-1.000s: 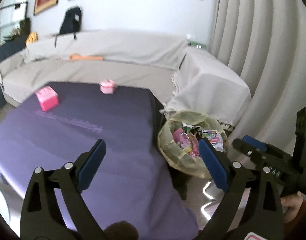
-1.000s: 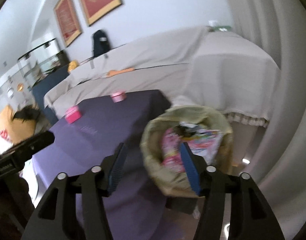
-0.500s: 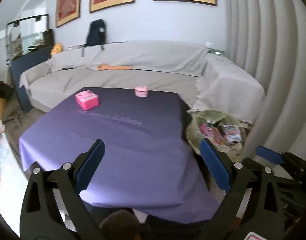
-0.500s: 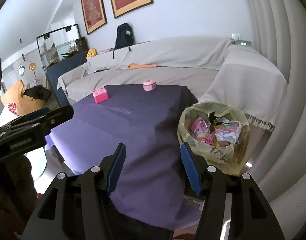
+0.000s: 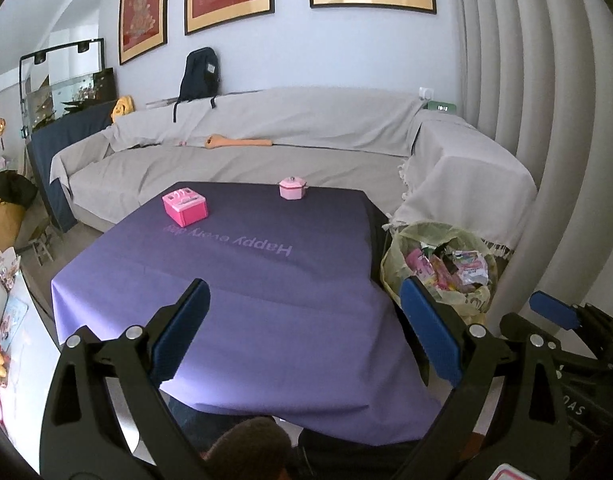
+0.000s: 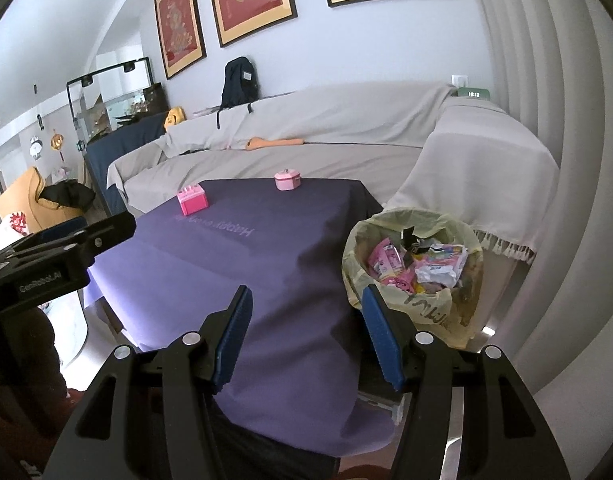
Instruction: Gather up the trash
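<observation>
A bin lined with a yellowish bag (image 5: 402,248) (image 6: 462,308) stands on the floor at the table's right side, filled with colourful wrappers (image 5: 462,270) (image 6: 418,266). My left gripper (image 5: 302,316) hangs open over the near end of the purple tablecloth (image 5: 266,280), nothing between its blue pads. My right gripper (image 6: 306,324) is open too, empty, above the table's near right corner with the bin just right of it. Each gripper shows at the edge of the other's view: the right gripper (image 5: 554,316) and the left gripper (image 6: 74,236).
On the purple cloth (image 6: 226,264) sit a pink box (image 5: 185,209) (image 6: 192,200) and a small pink pot (image 5: 292,188) (image 6: 288,180) at the far end. A grey-covered sofa (image 5: 266,140) wraps behind and right. Pale curtains (image 5: 546,120) hang at right. Clutter lies on the floor at left.
Both grippers have pulled back from the bin and table; the bin now sits farther off and the whole tabletop shows. Both stay open and empty.
</observation>
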Tool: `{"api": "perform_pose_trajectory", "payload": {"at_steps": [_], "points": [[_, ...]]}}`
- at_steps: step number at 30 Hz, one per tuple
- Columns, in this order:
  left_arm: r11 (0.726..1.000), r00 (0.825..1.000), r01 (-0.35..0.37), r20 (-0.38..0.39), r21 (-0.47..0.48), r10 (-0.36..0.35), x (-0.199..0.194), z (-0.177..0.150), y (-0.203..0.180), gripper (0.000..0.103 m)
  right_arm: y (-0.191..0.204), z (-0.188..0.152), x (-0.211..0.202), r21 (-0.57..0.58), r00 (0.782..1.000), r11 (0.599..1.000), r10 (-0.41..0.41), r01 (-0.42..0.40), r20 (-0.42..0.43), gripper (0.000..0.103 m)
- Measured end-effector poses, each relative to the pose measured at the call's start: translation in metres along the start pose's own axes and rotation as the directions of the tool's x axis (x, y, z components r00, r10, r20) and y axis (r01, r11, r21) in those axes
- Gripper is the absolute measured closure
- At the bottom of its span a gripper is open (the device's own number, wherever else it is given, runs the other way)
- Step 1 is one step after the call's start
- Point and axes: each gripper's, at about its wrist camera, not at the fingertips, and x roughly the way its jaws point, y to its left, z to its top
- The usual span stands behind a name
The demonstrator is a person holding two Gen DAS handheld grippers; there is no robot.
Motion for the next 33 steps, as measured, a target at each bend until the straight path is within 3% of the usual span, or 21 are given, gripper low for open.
{"api": "perform_pose_trajectory", "payload": {"at_steps": [33], "points": [[1.000,1.000,-0.018,-0.006,-0.010,0.018,-0.0006,-0.0011,0.0056,0.012,0.0025,0.0000,0.0012,0.001,1.000,1.000,0.028,-0.028,-0.006,0.049]]}}
